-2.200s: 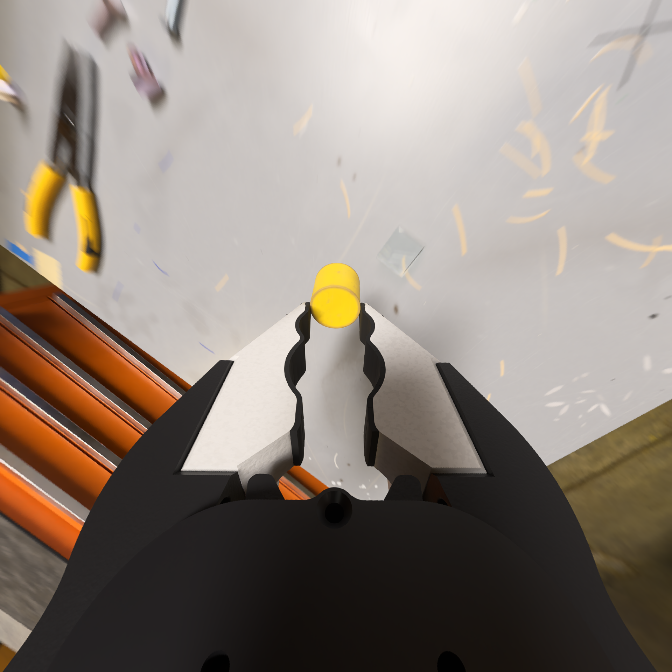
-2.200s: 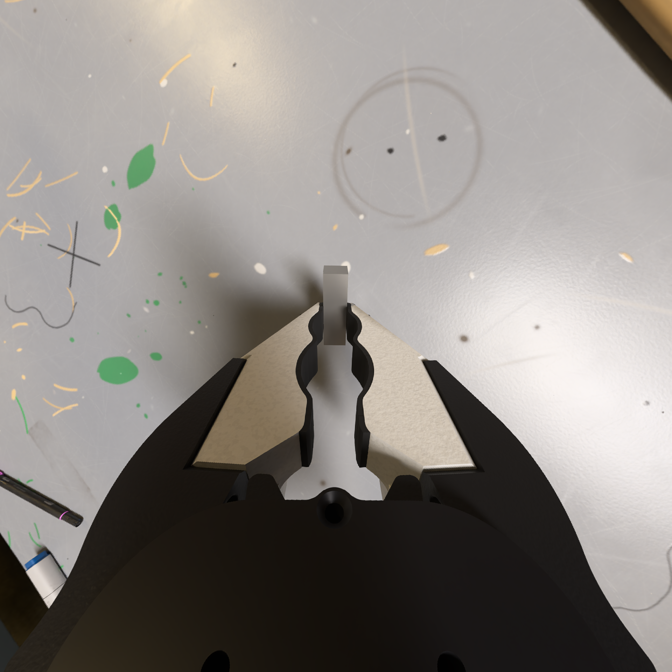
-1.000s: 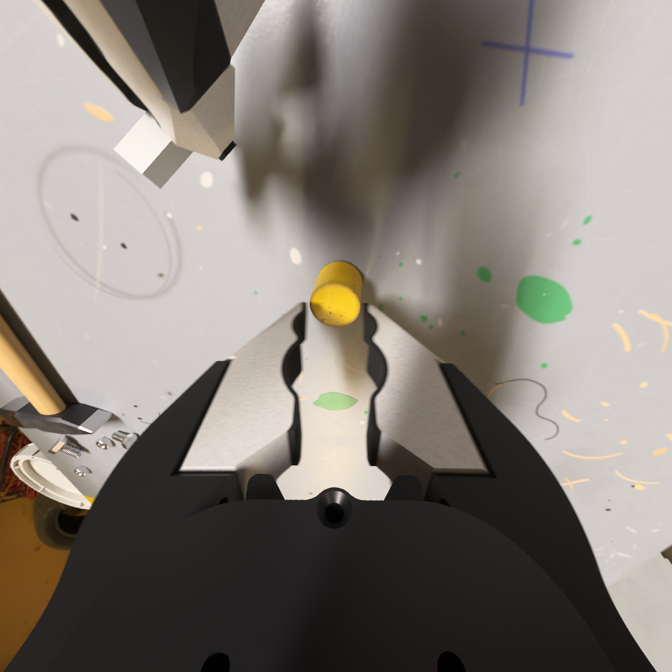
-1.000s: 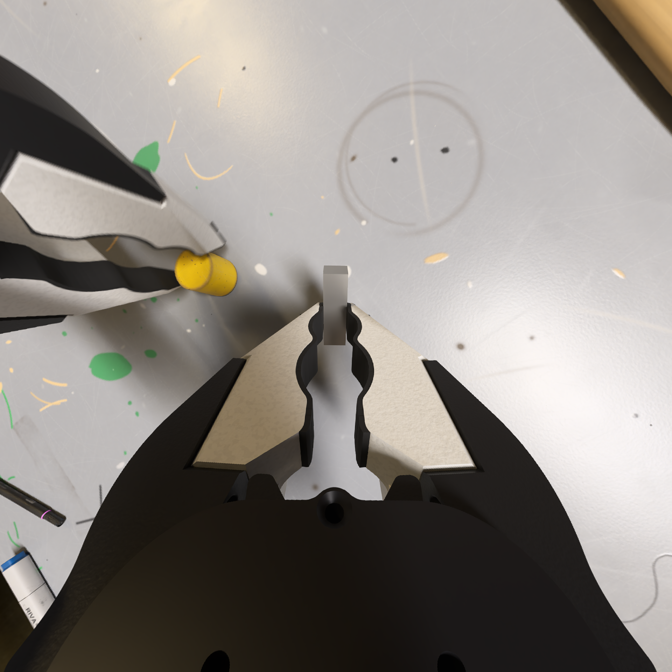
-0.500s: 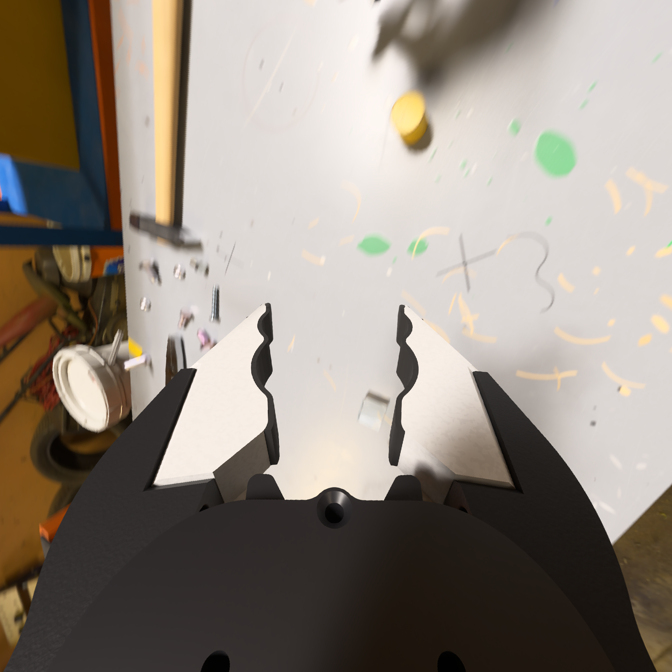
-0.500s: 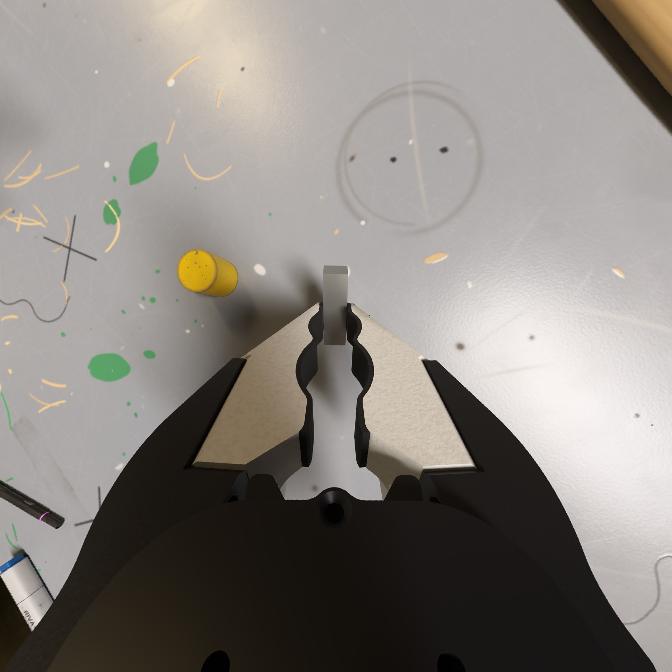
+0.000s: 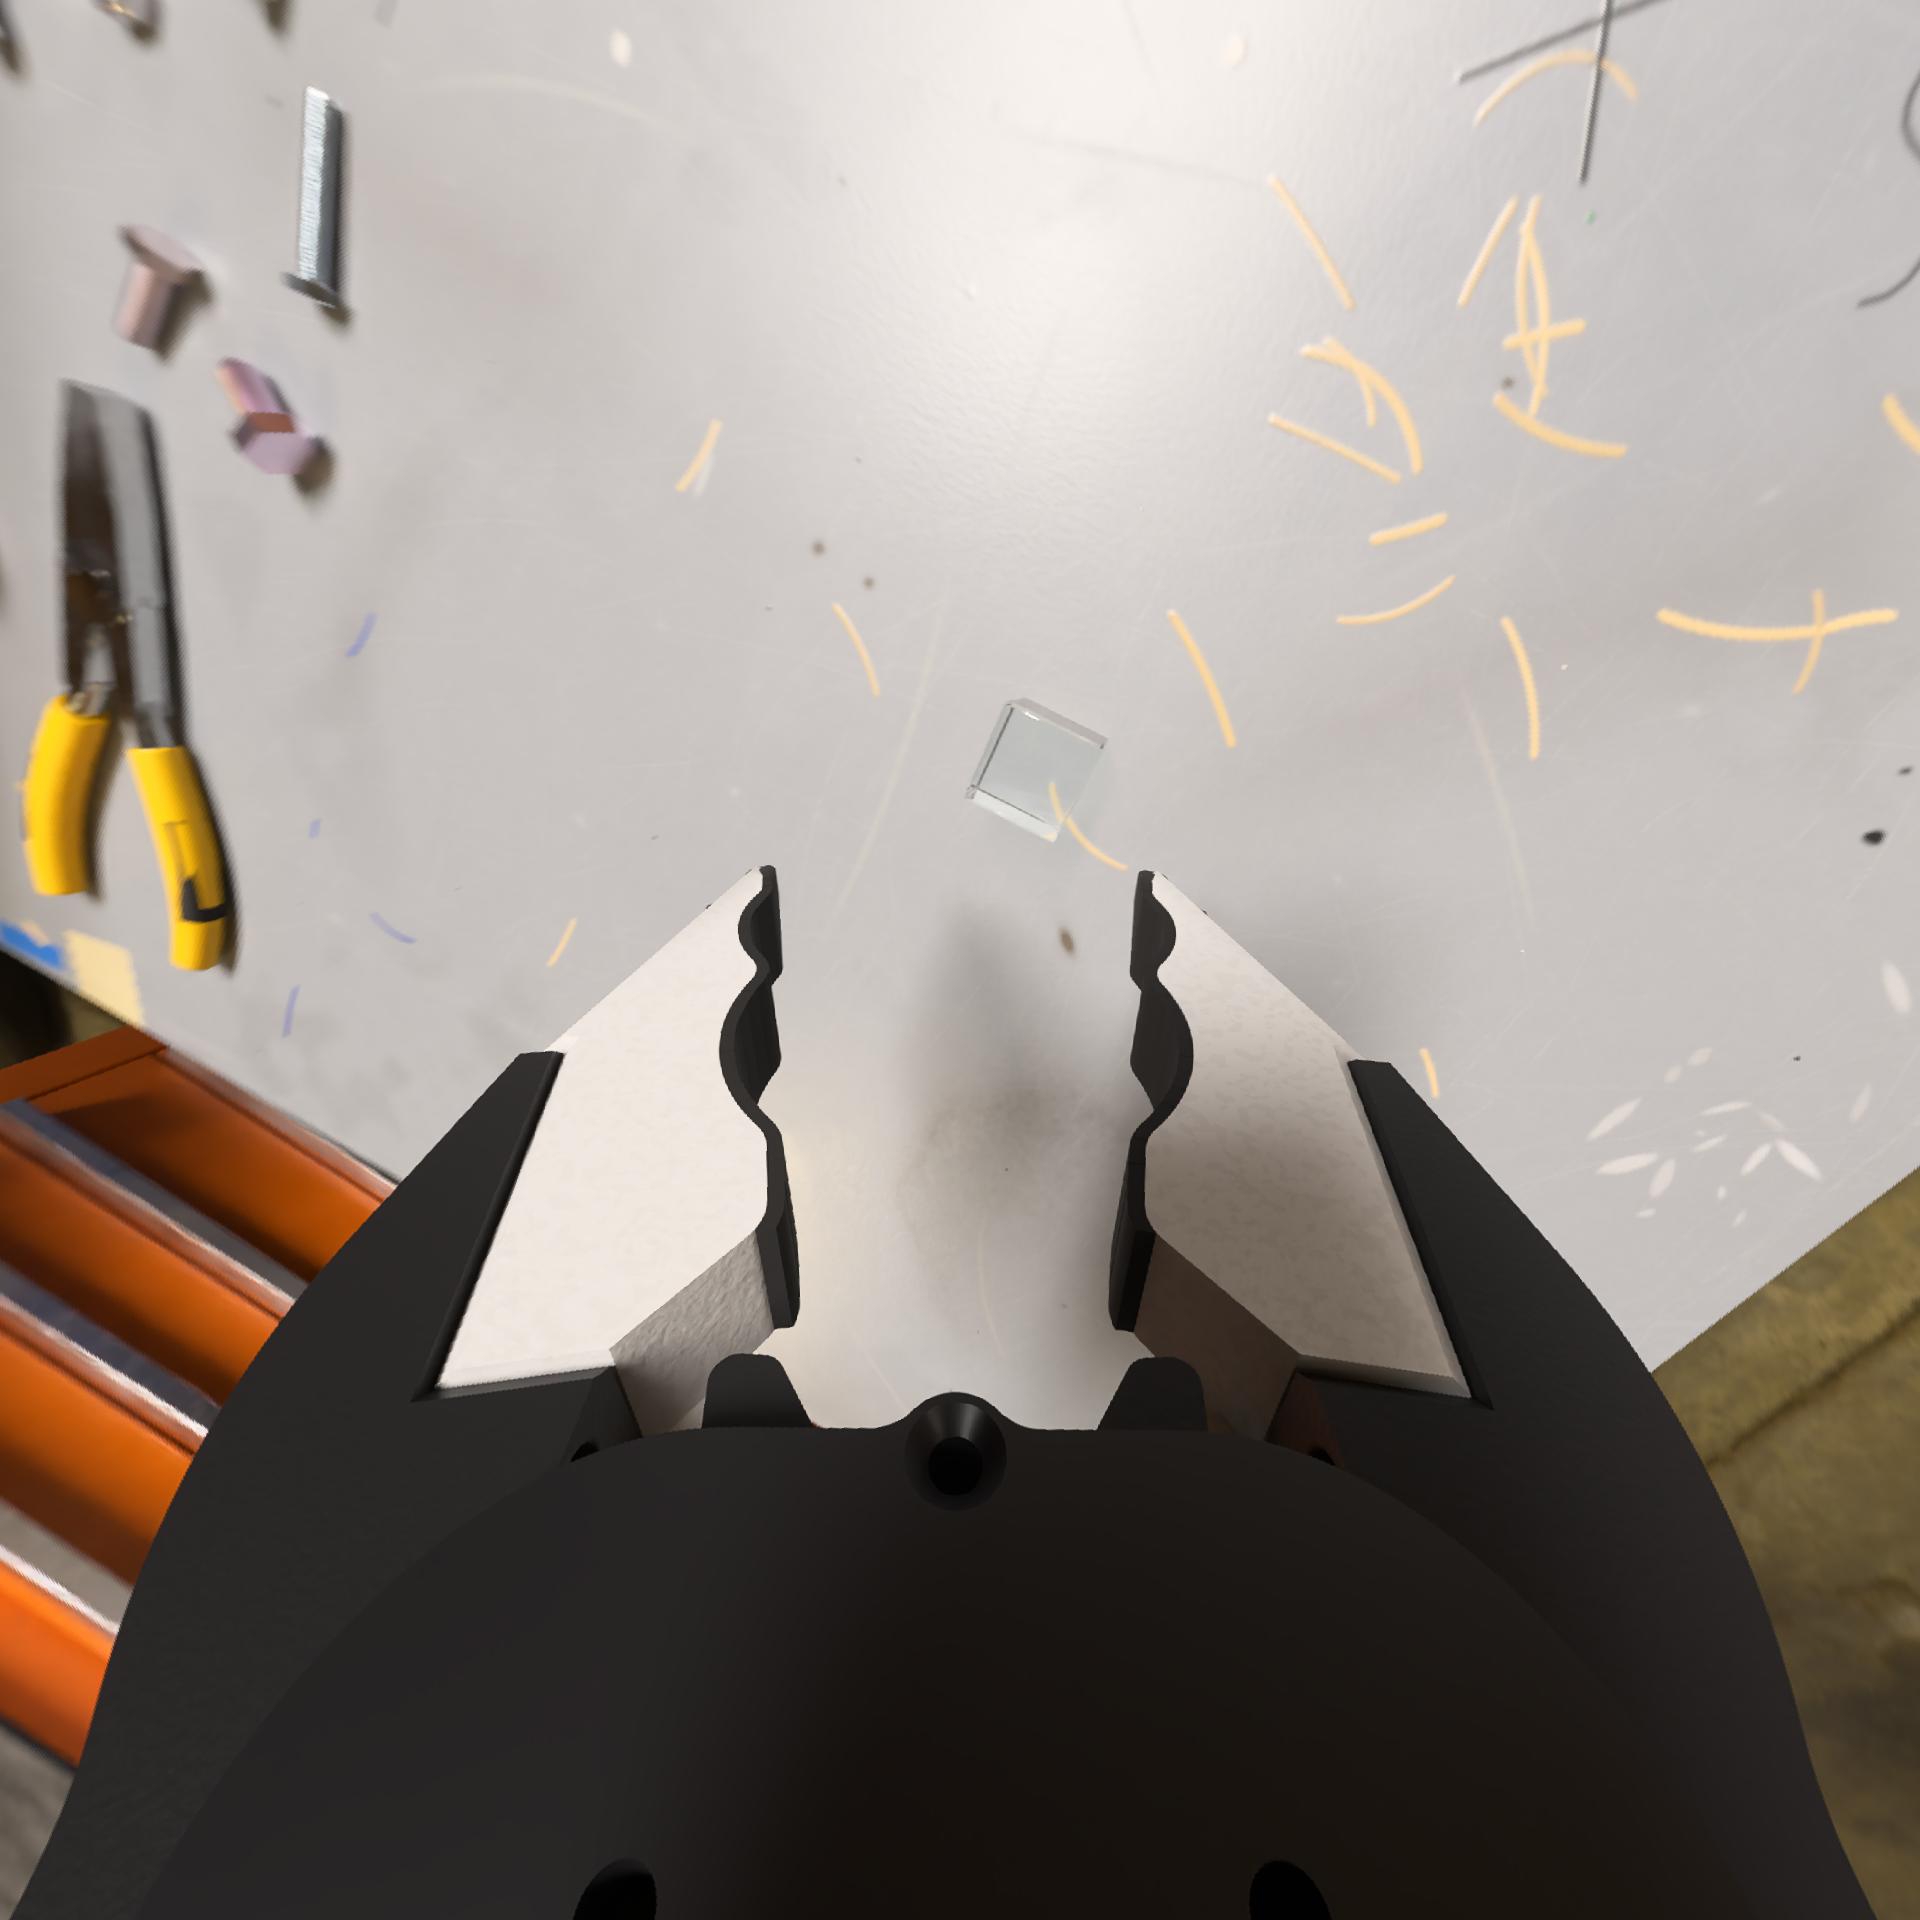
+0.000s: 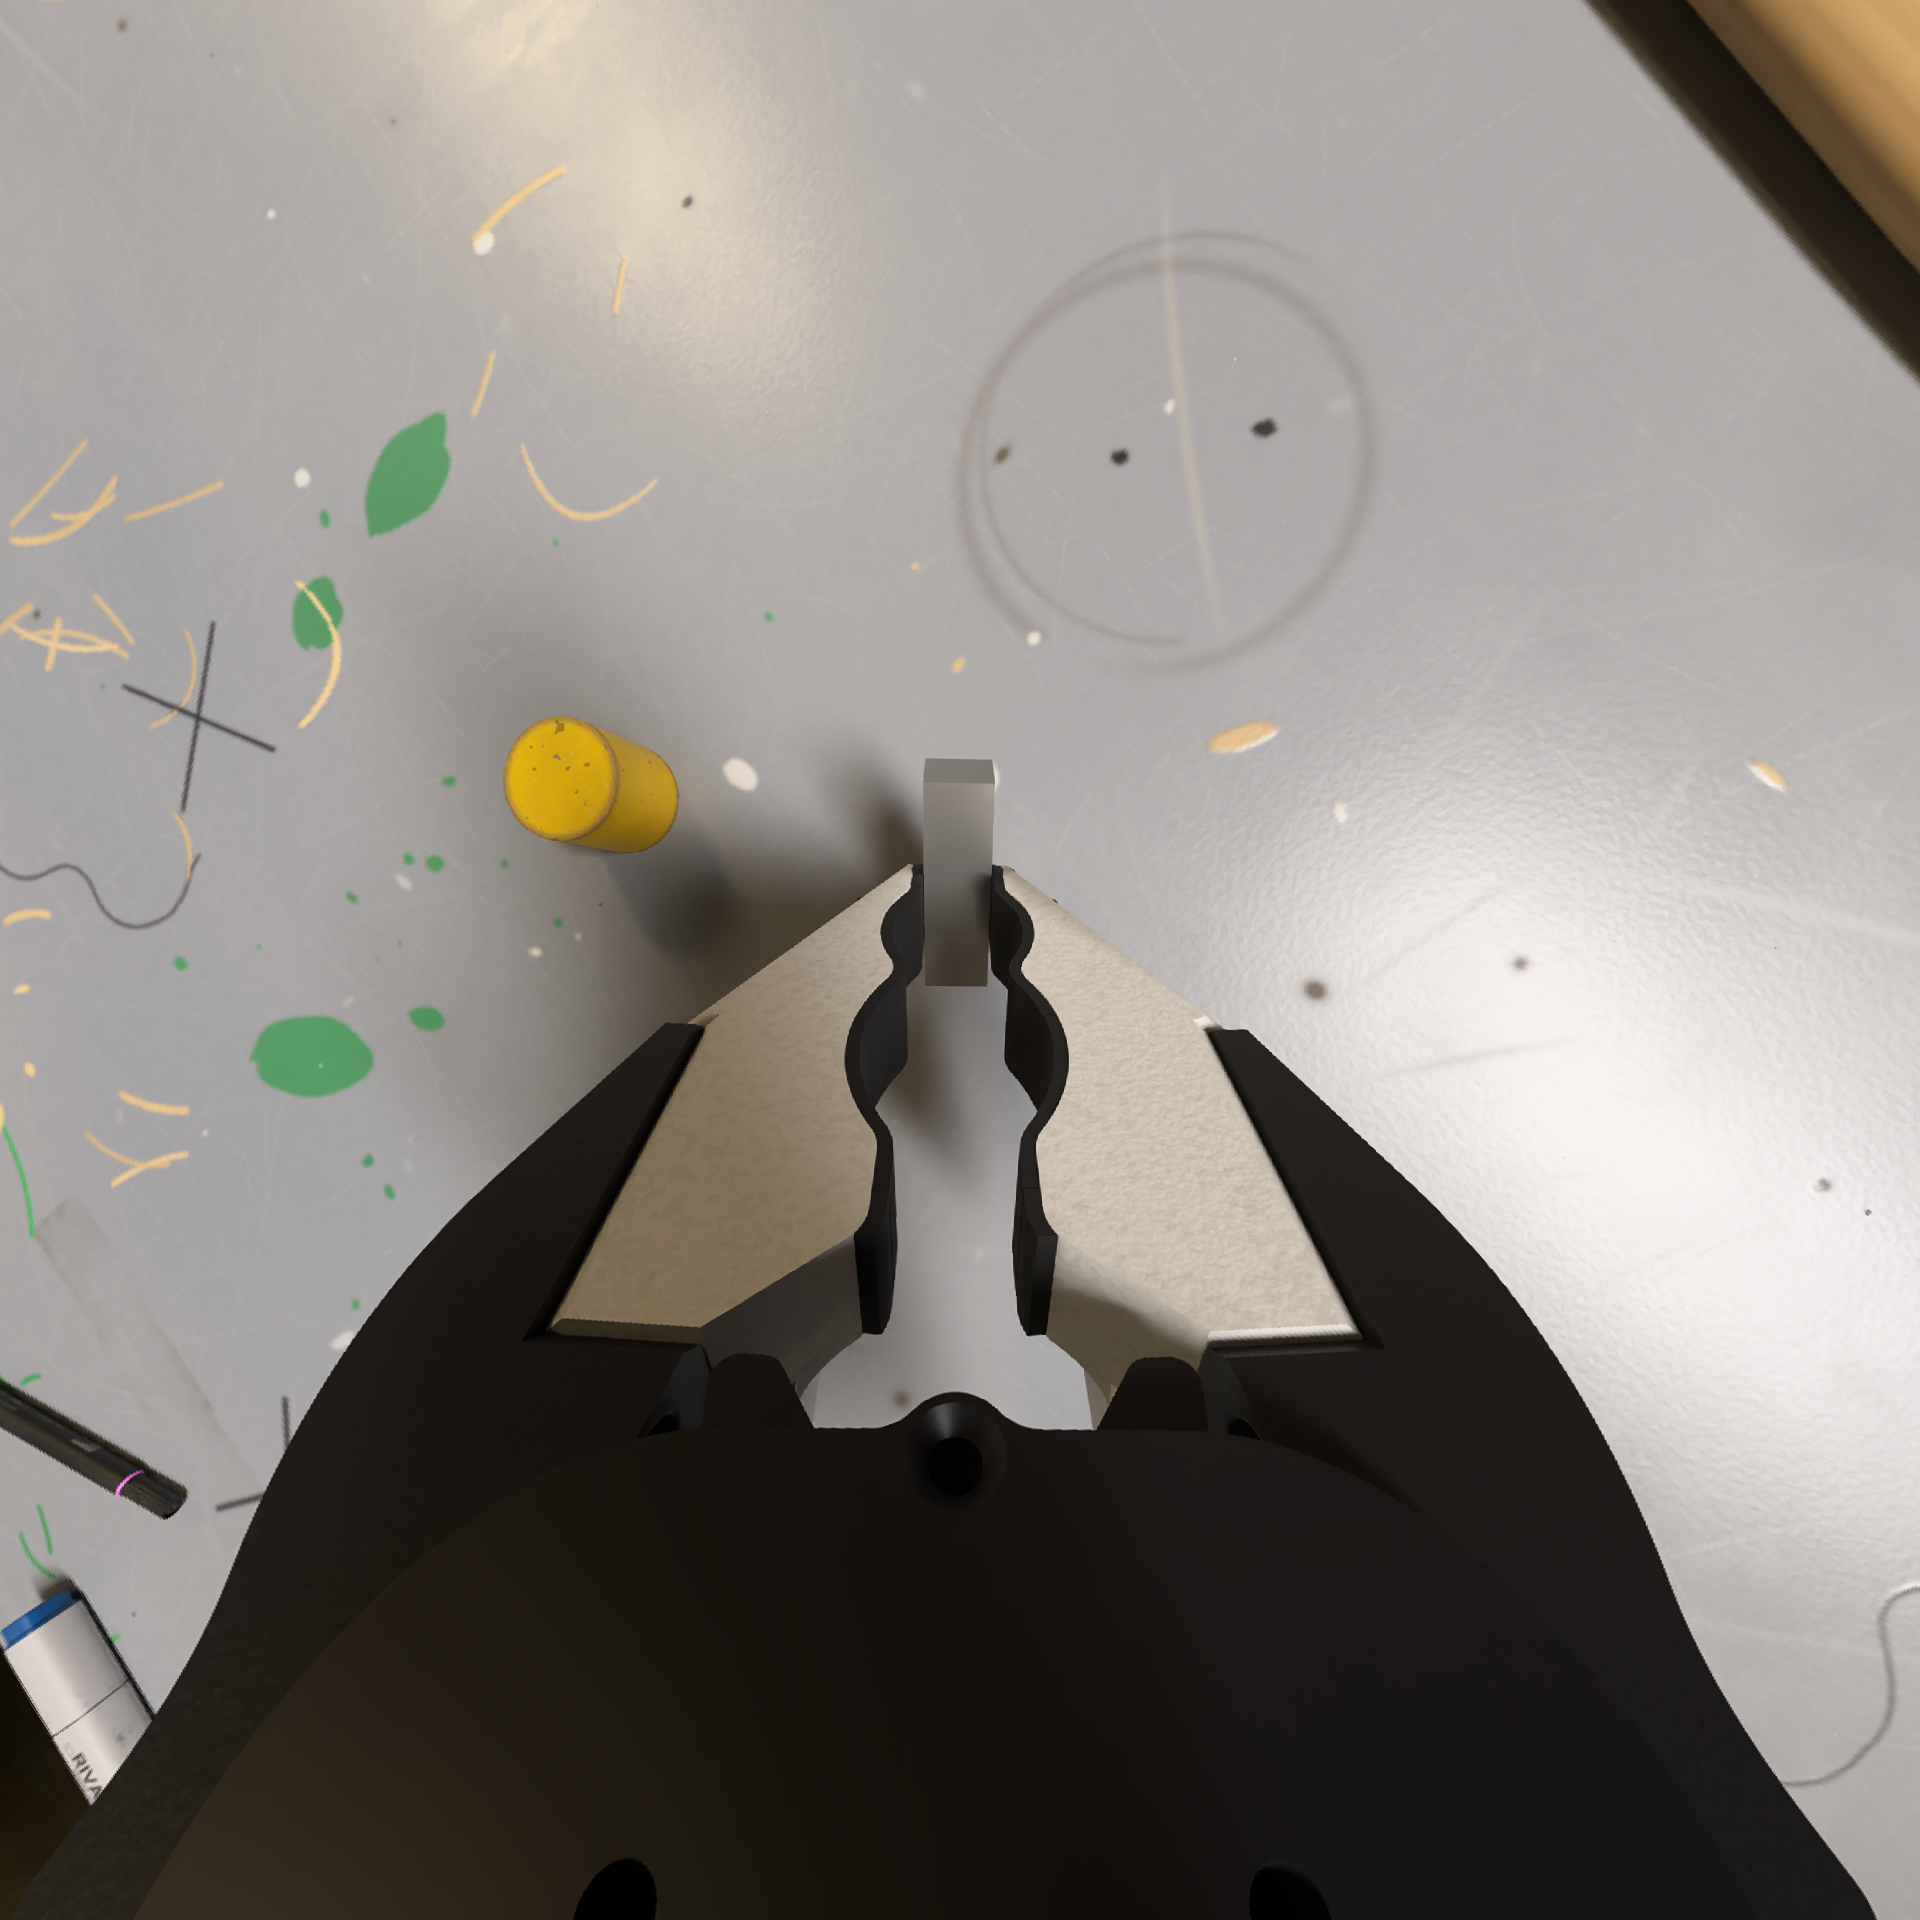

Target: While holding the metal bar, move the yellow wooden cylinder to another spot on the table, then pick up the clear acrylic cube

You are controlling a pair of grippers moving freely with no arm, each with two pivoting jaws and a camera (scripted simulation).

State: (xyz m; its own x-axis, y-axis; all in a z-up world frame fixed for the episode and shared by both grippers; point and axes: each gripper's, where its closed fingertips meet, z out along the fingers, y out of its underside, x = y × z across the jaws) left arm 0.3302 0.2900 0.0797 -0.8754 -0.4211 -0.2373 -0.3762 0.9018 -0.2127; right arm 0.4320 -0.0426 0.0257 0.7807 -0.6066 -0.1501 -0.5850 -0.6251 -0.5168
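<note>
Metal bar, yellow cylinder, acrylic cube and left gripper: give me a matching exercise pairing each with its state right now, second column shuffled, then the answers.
1. metal bar
2. yellow wooden cylinder
3. clear acrylic cube
4. left gripper

A. open, holding nothing
B. on the table just beyond open fingertips
C. clamped between the right gripper's fingers
D. lying on its side on the table, free

Pairs: 1-C, 2-D, 3-B, 4-A
</note>
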